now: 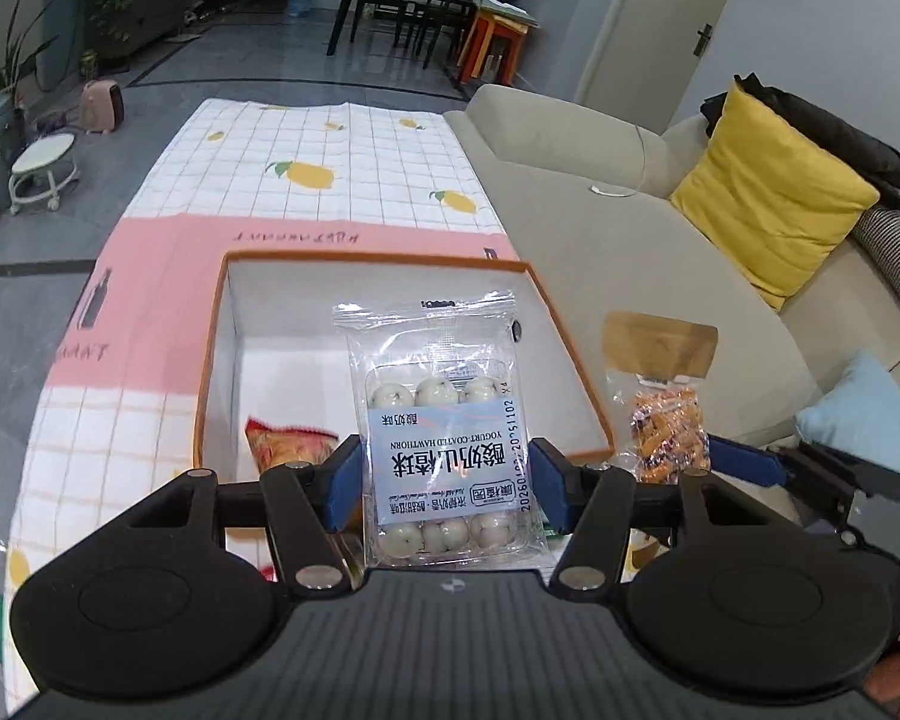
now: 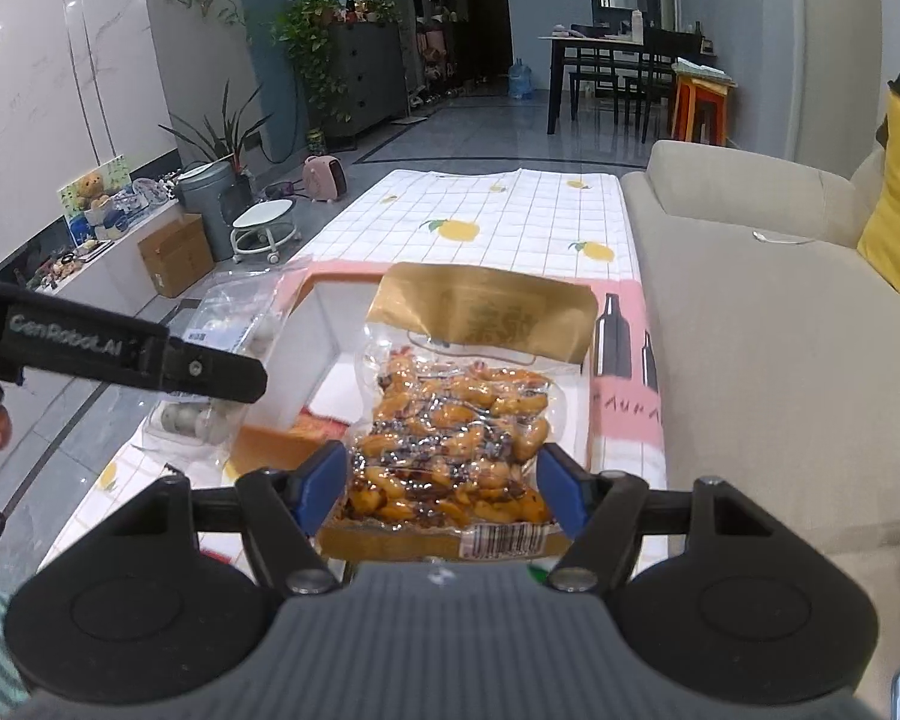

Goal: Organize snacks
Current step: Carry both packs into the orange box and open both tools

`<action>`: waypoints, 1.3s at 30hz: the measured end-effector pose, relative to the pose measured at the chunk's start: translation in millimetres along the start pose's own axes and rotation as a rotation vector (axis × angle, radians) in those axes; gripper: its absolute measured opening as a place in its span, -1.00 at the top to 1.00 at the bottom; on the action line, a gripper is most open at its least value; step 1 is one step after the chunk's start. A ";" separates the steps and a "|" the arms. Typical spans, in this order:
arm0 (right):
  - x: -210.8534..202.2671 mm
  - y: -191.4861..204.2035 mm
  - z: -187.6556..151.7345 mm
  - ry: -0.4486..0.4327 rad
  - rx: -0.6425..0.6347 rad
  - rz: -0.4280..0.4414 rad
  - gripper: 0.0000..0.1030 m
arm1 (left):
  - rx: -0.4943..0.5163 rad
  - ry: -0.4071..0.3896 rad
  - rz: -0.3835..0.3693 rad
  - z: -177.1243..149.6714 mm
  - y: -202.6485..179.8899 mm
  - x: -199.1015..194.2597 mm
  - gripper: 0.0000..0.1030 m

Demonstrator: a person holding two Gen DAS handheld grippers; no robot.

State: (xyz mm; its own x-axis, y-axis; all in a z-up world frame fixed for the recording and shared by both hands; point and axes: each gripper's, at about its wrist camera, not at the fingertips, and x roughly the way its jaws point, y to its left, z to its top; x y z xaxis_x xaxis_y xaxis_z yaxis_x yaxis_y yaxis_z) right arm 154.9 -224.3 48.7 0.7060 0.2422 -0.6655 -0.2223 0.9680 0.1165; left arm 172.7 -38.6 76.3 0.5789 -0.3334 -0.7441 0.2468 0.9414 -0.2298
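My left gripper (image 1: 444, 483) is shut on a clear pack of yogurt-coated hawthorn balls (image 1: 441, 420) and holds it above an open orange-rimmed white box (image 1: 234, 324). A red snack bag (image 1: 288, 444) lies inside the box. My right gripper (image 2: 444, 489) is shut on a clear bag of orange-brown nuts with a gold top (image 2: 456, 420), held over the same box (image 2: 324, 324). That nut bag also shows at the right in the left wrist view (image 1: 669, 420). The left gripper's arm (image 2: 120, 354) and the hawthorn pack (image 2: 210, 372) show at the left in the right wrist view.
The box stands on a table under a white grid cloth with lemons and a pink band (image 1: 330, 180). A beige sofa (image 1: 600, 228) with a yellow cushion (image 1: 768, 192) runs along the table's right side. A white stool (image 2: 264, 228) and cardboard box (image 2: 177, 258) stand left on the floor.
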 end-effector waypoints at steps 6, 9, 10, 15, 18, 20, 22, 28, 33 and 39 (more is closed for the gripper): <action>37.8 -18.8 25.6 0.090 -0.002 0.038 -0.31 | -0.007 0.046 -0.011 29.6 3.5 30.3 -0.29; 64.2 -28.0 38.8 0.146 0.006 0.059 -0.31 | 0.006 0.083 0.003 38.7 3.0 54.8 -0.28; 71.9 -31.2 42.2 0.162 0.019 0.072 -0.31 | 0.011 0.101 0.003 40.9 2.8 64.4 -0.28; 122.1 -45.6 52.8 0.295 0.052 0.120 -0.31 | 0.012 0.214 0.019 44.8 10.6 110.9 -0.28; 144.1 -37.4 52.7 0.352 -0.009 0.091 -0.31 | 0.021 0.285 0.069 45.9 21.6 138.4 -0.28; 156.5 -31.0 50.7 0.381 -0.052 0.076 -0.31 | 0.038 0.331 0.109 44.2 27.5 154.1 -0.28; 168.5 -26.0 47.7 0.410 -0.084 0.066 -0.31 | 0.055 0.365 0.143 41.1 32.0 166.4 -0.29; 195.6 -20.5 43.9 0.488 -0.116 -0.007 -0.31 | 0.052 0.430 0.161 33.4 43.1 184.9 -0.29; 202.8 -14.3 39.2 0.514 -0.161 -0.031 -0.32 | 0.081 0.470 0.163 28.2 42.8 194.3 -0.30; 210.1 -4.8 38.7 0.543 -0.217 -0.079 -0.32 | 0.110 0.488 0.182 23.5 39.5 198.3 -0.33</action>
State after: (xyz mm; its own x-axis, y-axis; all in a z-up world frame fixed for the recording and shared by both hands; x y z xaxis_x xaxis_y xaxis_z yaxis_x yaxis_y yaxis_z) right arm 330.3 -175.5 -63.2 0.2934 0.0464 -0.9549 -0.3564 0.9321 -0.0642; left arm 315.5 -68.8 -65.6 0.1974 -0.0780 -0.9772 0.2715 0.9622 -0.0220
